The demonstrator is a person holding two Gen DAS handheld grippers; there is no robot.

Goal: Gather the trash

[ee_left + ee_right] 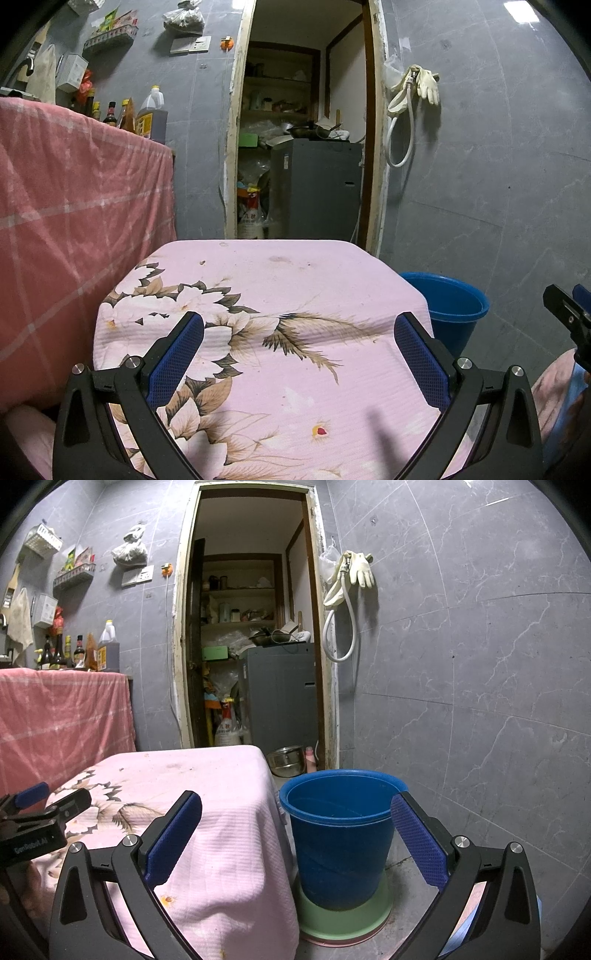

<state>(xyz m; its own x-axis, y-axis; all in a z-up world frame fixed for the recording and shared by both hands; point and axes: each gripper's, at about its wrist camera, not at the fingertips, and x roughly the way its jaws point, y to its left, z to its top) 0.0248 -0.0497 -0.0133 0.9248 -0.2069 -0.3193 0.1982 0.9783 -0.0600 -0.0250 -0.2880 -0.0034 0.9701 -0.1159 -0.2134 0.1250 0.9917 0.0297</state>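
My left gripper (298, 325) is open and empty above a small table covered with a pink floral cloth (280, 291). My right gripper (295, 805) is open and empty, held over the gap between the table's right edge (236, 812) and a blue bucket (340, 845) on the floor. The bucket also shows in the left wrist view (452, 314), right of the table. The right gripper shows at the right edge of the left wrist view (569, 314); the left gripper shows at the left of the right wrist view (44, 805). I see no loose trash on the cloth, only small stains.
The bucket stands on a green basin (343, 919). A taller counter under a pink checked cloth (74, 206) with bottles (147, 110) stands at left. A doorway (255, 646) ahead leads to a storeroom with a grey appliance (280, 694). A metal bowl (286, 760) lies on the floor.
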